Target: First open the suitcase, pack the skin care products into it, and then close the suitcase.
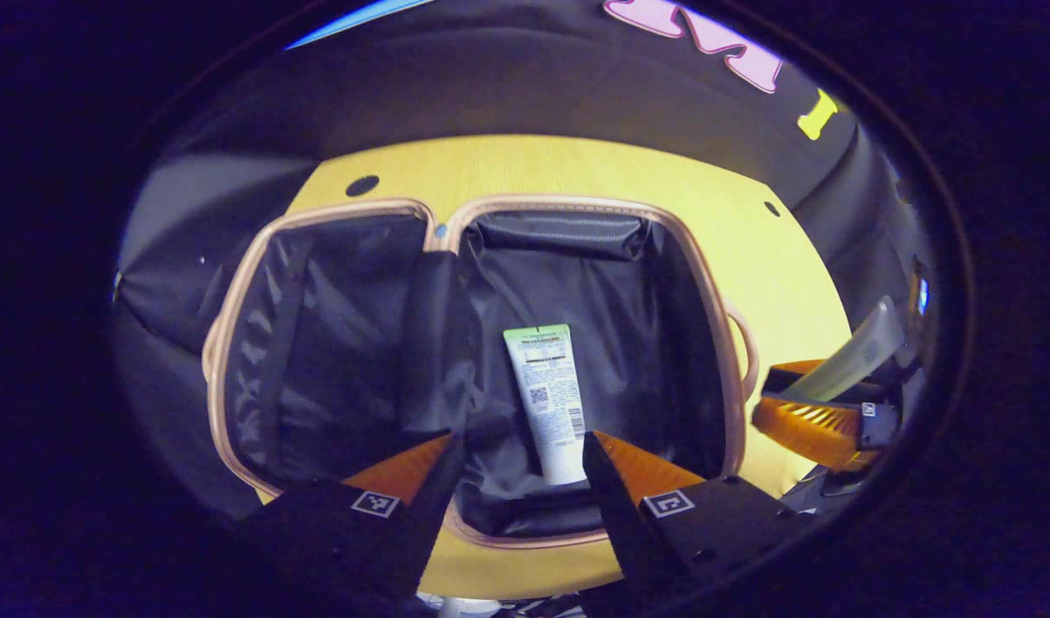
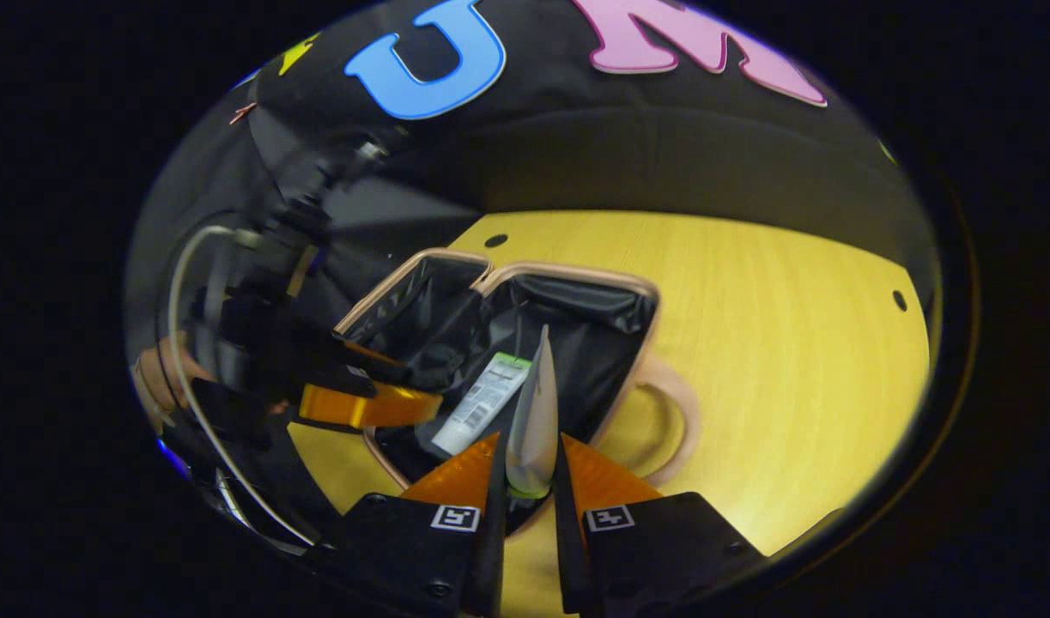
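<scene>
Ahead of your left claw [image 1: 523, 459], whose fingers stood spread with nothing between them, the suitcase [image 1: 731, 343] lay open on the desk [image 1: 782, 257] with one white tube [image 1: 549, 399] flat on its dark lining. Your right claw [image 2: 529, 468] gripped a second tube [image 2: 535, 412] upright, just above the suitcase's near rim.

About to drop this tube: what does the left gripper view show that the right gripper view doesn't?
Left gripper view: the left gripper open, and most of the left half of the tan-rimmed, black-lined suitcase. Right gripper view: the right gripper shut on a silvery-grey plastic tube. Both: the white, green-ended tube lying in the right half, and the yellow wooden table.
</scene>
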`<state>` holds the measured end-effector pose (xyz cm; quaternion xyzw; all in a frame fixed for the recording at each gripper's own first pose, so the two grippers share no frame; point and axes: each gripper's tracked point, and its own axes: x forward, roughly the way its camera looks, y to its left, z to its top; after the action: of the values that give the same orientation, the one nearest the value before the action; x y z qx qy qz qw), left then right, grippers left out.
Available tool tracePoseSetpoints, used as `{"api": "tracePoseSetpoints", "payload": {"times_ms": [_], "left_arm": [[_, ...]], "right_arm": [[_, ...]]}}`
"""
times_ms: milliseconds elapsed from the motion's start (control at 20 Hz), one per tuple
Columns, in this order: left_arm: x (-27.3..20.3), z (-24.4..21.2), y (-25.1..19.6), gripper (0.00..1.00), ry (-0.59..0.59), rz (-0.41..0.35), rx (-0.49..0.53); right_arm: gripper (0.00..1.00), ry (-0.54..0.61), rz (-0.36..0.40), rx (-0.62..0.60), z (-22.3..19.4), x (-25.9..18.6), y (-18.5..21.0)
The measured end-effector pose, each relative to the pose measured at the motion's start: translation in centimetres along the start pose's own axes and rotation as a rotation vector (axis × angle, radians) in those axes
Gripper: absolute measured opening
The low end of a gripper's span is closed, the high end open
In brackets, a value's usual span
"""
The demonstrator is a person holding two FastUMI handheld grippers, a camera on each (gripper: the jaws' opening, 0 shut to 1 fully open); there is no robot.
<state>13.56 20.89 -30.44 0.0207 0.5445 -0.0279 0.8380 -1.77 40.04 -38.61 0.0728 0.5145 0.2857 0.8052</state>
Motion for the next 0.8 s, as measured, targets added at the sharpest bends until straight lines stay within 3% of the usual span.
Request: {"api": "tracePoseSetpoints", "payload": {"times_ms": [250, 350, 450, 500, 550, 650, 700, 750, 800], "left_arm": [[-4.1, -1.1, 11.1, 0.87, -0.103, 0.194, -0.017], [-5.2, -2.3, 15.4, 0.87, -0.116, 0.255, -0.091], [-5.5, -3.2, 18.7, 0.87, -0.139, 0.294, -0.19], [-5.6, -4.1, 20.8, 0.88, -0.151, 0.332, -0.239], [-5.8, -5.5, 22.7, 0.9, -0.144, 0.364, -0.294], [-5.8, -7.3, 25.6, 0.91, -0.152, 0.384, -0.387], [-6.1, -7.7, 27.0, 0.91, -0.178, 0.393, -0.423], [-6.6, -8.0, 28.1, 0.91, -0.216, 0.397, -0.457], [-7.2, -7.8, 29.0, 0.9, -0.266, 0.4, -0.498]], "right_arm": [[0.3, 0.238, -0.026, 0.136, -3.5, 6.1, 0.5], [0.3, 0.306, -0.061, 0.22, -4.1, 7.9, 0.6], [0.22, 0.34, -0.123, 0.269, -4.7, 8.1, -0.3], [0.31, 0.326, -0.125, 0.285, -4.4, 8.1, -0.1], [0.33, 0.313, -0.092, 0.299, -4.0, 7.6, 0.7], [0.62, 0.275, -0.049, 0.298, -2.9, 6.0, 2.6], [0.76, 0.231, -0.069, 0.251, -2.5, 4.7, 2.4], [0.79, 0.187, -0.087, 0.184, -2.1, 3.2, 1.9], [0.9, 0.152, -0.082, 0.119, -2.0, 1.3, 2.0]]}}
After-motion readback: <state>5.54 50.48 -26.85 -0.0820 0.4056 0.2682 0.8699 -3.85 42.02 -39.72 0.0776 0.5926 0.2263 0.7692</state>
